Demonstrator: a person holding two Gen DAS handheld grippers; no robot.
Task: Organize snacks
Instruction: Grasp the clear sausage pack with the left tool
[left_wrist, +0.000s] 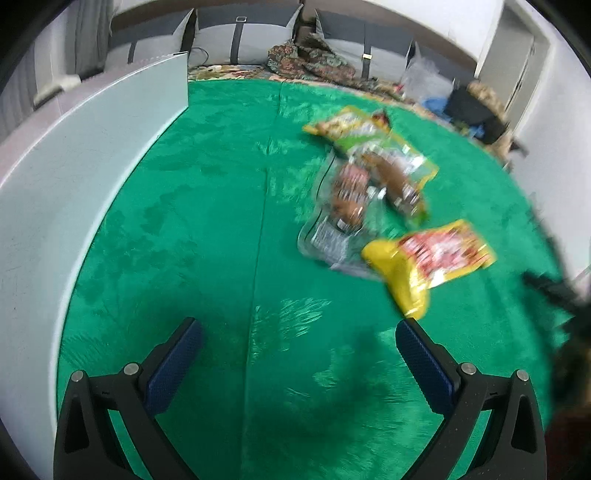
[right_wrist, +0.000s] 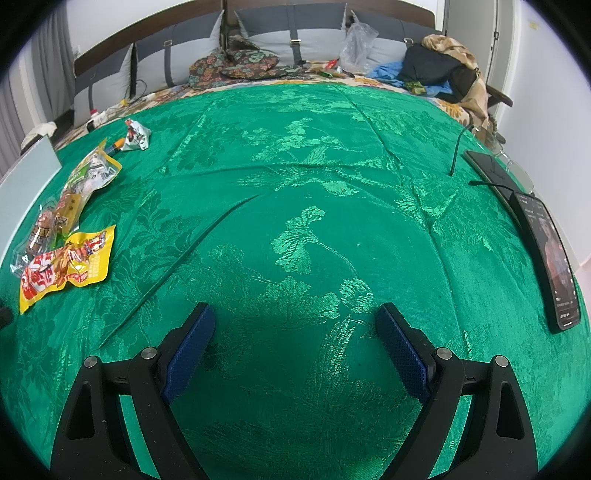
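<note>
Several snack packets lie on a green cloth (left_wrist: 207, 229). A yellow and red packet (left_wrist: 432, 258) is nearest my left gripper (left_wrist: 299, 336), which is open and empty, low over the cloth. Behind it lie a clear packet with brown snacks (left_wrist: 347, 199) and a green and yellow packet (left_wrist: 369, 129). In the right wrist view the yellow and red packet (right_wrist: 66, 266), the clear packet (right_wrist: 44, 229), the green and yellow packet (right_wrist: 88, 177) and a crumpled silver wrapper (right_wrist: 137, 137) sit at the far left. My right gripper (right_wrist: 295, 321) is open and empty over bare cloth.
A pale flat-sided box (left_wrist: 74, 192) stands along the left of the cloth, also seen in the right wrist view (right_wrist: 26, 177). Two phones (right_wrist: 550, 258) with a cable lie at the right edge. Cushions, clothes and a plastic bag (right_wrist: 358, 40) are at the back.
</note>
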